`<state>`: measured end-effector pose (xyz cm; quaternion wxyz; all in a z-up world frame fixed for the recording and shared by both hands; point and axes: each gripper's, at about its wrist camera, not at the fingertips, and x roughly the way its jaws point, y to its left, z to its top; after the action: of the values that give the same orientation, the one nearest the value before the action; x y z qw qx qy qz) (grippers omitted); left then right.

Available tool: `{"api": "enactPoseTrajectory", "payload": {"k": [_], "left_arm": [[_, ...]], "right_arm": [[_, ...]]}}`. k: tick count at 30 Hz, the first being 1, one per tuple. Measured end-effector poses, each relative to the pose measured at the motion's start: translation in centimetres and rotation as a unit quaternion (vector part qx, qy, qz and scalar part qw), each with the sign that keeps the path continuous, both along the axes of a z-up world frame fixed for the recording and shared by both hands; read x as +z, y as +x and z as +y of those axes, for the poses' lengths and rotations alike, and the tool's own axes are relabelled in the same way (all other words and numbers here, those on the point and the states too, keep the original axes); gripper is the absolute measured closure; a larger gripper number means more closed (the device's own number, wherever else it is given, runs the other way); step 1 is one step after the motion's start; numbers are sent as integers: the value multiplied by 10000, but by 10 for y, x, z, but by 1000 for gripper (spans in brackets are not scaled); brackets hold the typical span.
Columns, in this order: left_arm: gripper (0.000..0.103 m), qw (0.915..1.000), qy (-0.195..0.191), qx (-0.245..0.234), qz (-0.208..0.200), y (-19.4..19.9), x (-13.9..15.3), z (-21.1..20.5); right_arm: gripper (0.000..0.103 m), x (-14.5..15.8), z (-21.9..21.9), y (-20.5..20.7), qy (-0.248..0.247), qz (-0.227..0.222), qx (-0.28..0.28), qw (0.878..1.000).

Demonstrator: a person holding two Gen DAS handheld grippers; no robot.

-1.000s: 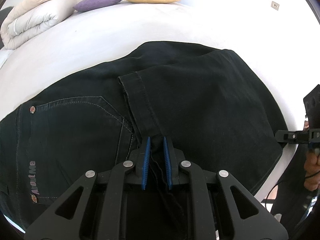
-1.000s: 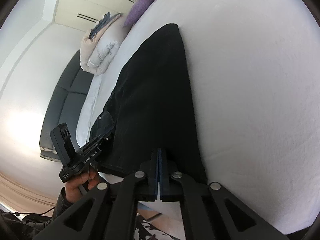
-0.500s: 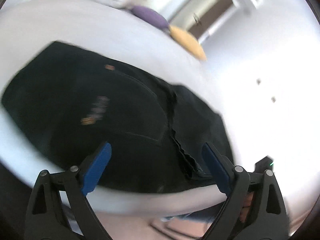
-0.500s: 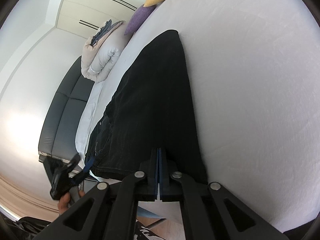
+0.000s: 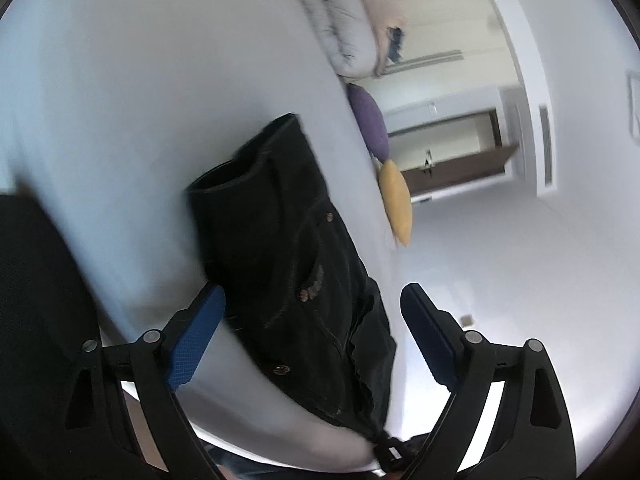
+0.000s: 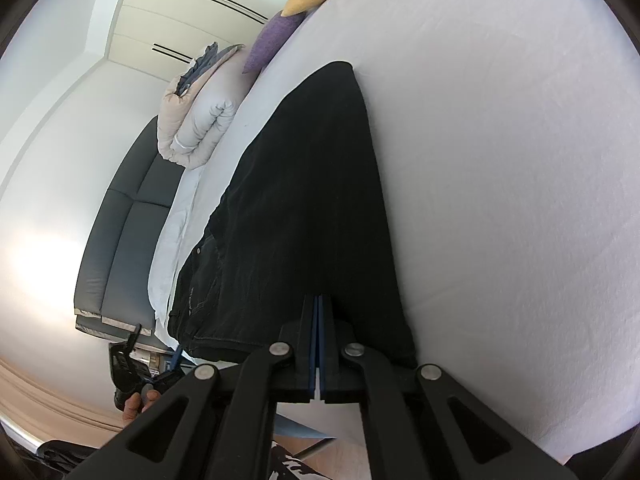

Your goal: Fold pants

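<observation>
Black pants point(image 6: 312, 208) on white bed point(image 6: 500, 160)

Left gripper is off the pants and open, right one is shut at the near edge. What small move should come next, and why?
Probably bring the left gripper in to the near waistband edge of the pants and close on it. Its jaws stand wide with nothing pinched, easing slightly closed, while the right gripper sits shut at the opposite near edge, ready for a two-handed fold.
</observation>
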<state>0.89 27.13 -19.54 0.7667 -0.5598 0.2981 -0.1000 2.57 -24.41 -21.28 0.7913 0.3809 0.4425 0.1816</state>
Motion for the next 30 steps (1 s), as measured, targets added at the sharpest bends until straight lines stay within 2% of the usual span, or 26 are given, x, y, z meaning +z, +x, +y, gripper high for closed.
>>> {"api": "enactPoseTrajectory", "payload": {"k": [4, 14, 16, 19, 22, 24, 27, 30], "left_arm": [[18, 9994, -336, 54, 107, -1, -12, 11], [22, 9989, -447, 58, 164, -5, -25, 18], [26, 9988, -446, 59, 179, -4, -26, 17], [36, 9984, -515, 52, 214, 2, -23, 14], [52, 9977, -627, 79, 249, 4, -28, 15], [69, 9973, -680, 88, 273, 4, -31, 15], [74, 9972, -704, 88, 252, 6, -35, 15], [84, 9982, -556, 33, 216, 6, -33, 14]], "right_arm": [[103, 1, 1, 1, -5, 16, 0, 10000], [103, 1, 3, 2, -16, 18, -13, 10000], [103, 1, 3, 2, -10, 17, -14, 10000], [103, 1, 3, 2, -8, 16, -17, 10000], [103, 1, 4, 2, 2, 9, -23, 10000], [103, 1, 4, 2, -1, 12, -20, 10000], [103, 2, 5, 3, -32, 30, -8, 10000], [103, 12, 10, 3, -239, 67, 15, 9997]]}}
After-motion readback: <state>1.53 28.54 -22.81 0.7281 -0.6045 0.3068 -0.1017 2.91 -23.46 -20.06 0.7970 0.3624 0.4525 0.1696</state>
